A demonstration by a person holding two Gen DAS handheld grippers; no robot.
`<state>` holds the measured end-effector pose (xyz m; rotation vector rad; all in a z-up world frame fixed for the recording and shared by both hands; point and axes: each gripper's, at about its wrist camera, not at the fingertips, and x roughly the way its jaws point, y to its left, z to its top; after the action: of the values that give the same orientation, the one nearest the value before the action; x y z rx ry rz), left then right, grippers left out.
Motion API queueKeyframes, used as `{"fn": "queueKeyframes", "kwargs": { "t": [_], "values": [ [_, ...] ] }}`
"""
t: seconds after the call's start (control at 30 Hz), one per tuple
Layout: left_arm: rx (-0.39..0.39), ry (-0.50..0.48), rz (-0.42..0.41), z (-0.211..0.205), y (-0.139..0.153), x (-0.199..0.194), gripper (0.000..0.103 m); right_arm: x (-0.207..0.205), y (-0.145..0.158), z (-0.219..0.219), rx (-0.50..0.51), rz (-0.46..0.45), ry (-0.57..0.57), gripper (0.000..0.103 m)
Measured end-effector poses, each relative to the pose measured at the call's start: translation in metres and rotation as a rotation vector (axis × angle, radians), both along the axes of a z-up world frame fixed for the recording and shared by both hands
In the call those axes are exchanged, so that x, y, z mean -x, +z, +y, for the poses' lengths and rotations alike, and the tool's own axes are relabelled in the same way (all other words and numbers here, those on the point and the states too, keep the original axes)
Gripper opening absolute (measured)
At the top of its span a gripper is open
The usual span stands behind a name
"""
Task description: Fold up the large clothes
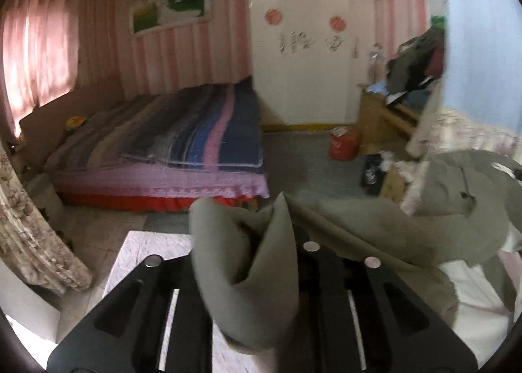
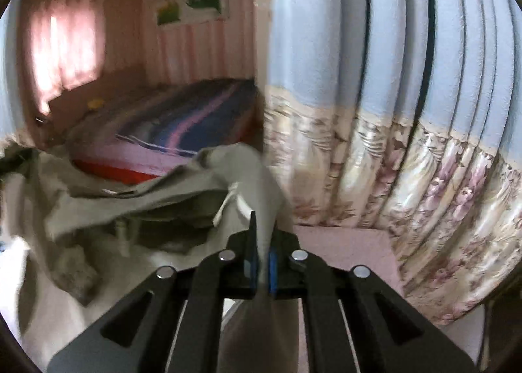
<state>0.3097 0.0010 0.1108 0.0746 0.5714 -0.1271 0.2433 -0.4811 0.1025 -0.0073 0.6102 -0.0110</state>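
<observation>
The left gripper (image 1: 261, 242) is closed on a bunched corner of the grey-green garment (image 1: 375, 229); its fingers are hidden under the cloth. The right gripper (image 2: 262, 262) clamps another edge of the garment (image 2: 137, 196) between its blue-padded fingers (image 2: 272, 270). The garment hangs lifted between both grippers, its long axis running from one to the other, sagging toward the white surface (image 2: 42, 301) below. Neither gripper is nearer.

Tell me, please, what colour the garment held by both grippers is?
The garment is plain grey-olive, clearest in the left wrist view.
</observation>
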Motion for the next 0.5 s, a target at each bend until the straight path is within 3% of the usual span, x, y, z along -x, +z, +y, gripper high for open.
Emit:
{"fn": "queueKeyframes", "kwargs": {
  "t": [0.03, 0.07, 0.1, 0.13, 0.17, 0.2, 0.27, 0.37, 0.5],
  "values": [
    [0.011, 0.027, 0.023, 0.002, -0.007, -0.019, 0.038, -0.009, -0.008, 0.001, 0.023, 0.029, -0.017, 0.013],
    [0.006, 0.075, 0.028, 0.005, -0.014, -0.033, 0.056, -0.024, -0.021, -0.002, 0.068, 0.063, -0.053, 0.028],
    [-0.023, 0.121, 0.048, 0.005, -0.024, -0.047, 0.065, -0.032, -0.03, -0.002, 0.109, 0.085, -0.084, 0.037],
    [-0.025, 0.144, 0.07, 0.01, -0.031, -0.054, 0.065, -0.034, -0.035, -0.003, 0.13, 0.095, -0.103, 0.055],
    [-0.005, 0.156, 0.085, 0.014, -0.035, -0.057, 0.069, -0.033, -0.039, -0.004, 0.141, 0.095, -0.116, 0.062],
    [0.016, 0.147, 0.089, 0.019, -0.038, -0.054, 0.082, -0.027, -0.039, -0.005, 0.143, 0.088, -0.115, 0.063],
    [0.006, 0.139, 0.077, 0.023, -0.042, -0.042, 0.094, -0.012, -0.038, -0.007, 0.179, 0.072, -0.115, 0.074],
    [0.016, 0.092, 0.105, 0.028, -0.053, -0.001, 0.095, 0.024, -0.031, -0.011, 0.204, 0.045, -0.066, 0.084],
    [0.068, 0.027, 0.155, 0.036, -0.077, 0.097, 0.1, 0.101, -0.038, -0.025, 0.144, 0.055, -0.028, 0.09]
  ]
}}
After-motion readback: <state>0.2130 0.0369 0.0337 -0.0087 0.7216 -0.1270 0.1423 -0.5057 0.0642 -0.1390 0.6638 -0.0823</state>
